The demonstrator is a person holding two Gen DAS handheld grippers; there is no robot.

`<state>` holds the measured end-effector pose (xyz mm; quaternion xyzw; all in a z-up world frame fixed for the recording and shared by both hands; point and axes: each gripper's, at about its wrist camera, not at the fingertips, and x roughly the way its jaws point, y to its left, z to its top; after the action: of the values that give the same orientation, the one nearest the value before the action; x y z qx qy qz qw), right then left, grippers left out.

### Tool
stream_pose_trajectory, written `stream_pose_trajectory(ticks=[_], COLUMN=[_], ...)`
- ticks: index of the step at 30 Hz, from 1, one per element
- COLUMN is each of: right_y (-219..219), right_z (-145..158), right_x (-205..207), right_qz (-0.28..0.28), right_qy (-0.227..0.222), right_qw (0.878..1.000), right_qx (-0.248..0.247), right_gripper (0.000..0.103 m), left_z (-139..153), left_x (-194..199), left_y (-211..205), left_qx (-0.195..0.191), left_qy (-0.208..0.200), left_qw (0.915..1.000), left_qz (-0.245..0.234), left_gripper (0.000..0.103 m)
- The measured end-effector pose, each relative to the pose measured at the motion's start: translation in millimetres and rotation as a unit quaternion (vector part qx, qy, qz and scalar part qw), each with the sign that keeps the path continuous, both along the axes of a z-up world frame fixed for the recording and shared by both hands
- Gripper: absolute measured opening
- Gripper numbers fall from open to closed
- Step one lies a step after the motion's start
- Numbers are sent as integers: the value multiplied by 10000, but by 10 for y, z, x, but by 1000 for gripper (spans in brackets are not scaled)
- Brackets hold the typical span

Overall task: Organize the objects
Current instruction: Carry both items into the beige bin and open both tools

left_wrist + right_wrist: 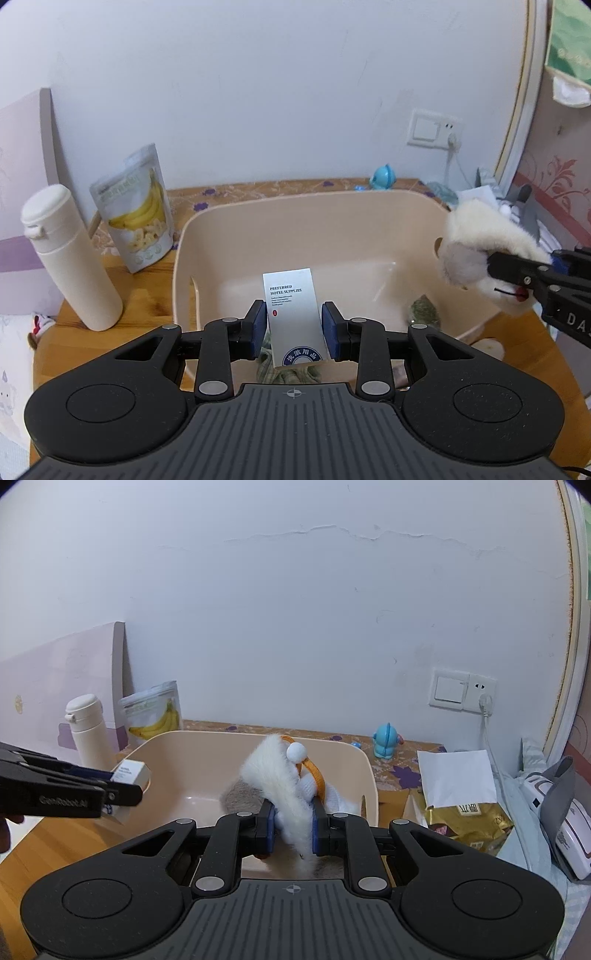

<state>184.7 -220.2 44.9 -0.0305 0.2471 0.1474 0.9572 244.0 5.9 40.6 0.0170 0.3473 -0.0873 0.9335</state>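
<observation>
Left wrist view: the left gripper [294, 325] is angled downward over the beige plastic tub [229, 229], its blue pads pinching a small white cardboard box printed "Preferred Hotel Supplies" [295, 317], held upright above the tub interior. The right gripper [554, 269] is seen at the right edge, clamped on a white furry plush toy [480, 243] over the tub's right rim. A cream flip-top bottle [70, 258] and a banana-chip pouch [142, 210] stand on the wooden worktop [147, 295] left of the tub.

Right wrist view: the right gripper [293, 829] is pressed onto the plush toy [273, 771], above the tub's [365, 775] near edge. A blue figurine [386, 742] stands near the white wall [295, 609]; a gold foil packet [469, 819] lies right of the tub.
</observation>
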Motion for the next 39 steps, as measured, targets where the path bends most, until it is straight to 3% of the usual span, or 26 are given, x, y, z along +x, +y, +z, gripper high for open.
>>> stream_pose_trajectory(ticks=[9,22,24,26,28,33,39], right_y=[40,76,65,42,23,-1,-33], right_z=[-198,-409,-414,-392,-354,-242,-115], right_x=[317,466,455,432,418,328,171], right_qz=[4,121,70,12,-38,-66,-189], right_qy=[292,740,735,666,607,433,253], right_qw=[9995,9968,9969,9975,9980,9990,9994], right_qx=[-111,-287,-276,-220,-188,-76,109], right_gripper=[18,23,38,40,43,73,100], left_z=[-287,-470,-448,-417,-378,-261,-142], left_x=[320,407,377,325,271,124,-71], left_y=[-100,-198,-191,-177,-168,-122,-114], left_qx=[182,289,305,326,339,231,250], left_qy=[406,642,572,438,305,96,-120], left_qw=[9990,9975,9979,9985,9988,9993,9991], left_qz=[7,42,51,76,203,278,309], left_gripper=[33,37,48,59,62,70,79])
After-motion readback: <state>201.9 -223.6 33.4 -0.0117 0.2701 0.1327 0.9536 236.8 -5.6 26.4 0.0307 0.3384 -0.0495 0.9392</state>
